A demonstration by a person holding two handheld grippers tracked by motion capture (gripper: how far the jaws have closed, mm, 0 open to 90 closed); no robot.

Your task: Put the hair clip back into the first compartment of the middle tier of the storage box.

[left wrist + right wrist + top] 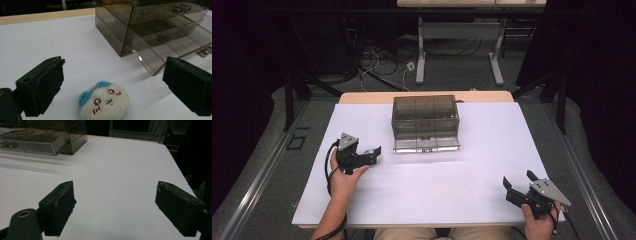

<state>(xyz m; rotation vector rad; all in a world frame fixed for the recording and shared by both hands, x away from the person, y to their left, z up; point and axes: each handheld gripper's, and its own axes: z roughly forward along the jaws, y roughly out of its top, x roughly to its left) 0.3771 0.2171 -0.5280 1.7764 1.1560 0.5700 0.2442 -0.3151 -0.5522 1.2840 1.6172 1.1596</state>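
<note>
The left gripper point(112, 82) has its jaws spread wide around a little felt toy point(104, 103). The drawer box point(425, 122) sits at 12 o'clock. The right gripper point(520, 186), at 4 o'clock, is spread too.

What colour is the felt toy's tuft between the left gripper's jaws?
Blue, on a white felt toy; clearest in the left gripper view.

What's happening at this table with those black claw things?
A person sits at a white table holding a two-jaw gripper in each hand. The left gripper is open over a small white felt toy with a blue tuft and a drawn face lying on the table. Beyond it stands a smoky clear plastic drawer box, bottom drawer pulled out. The right gripper hovers open, holding nothing.
</note>
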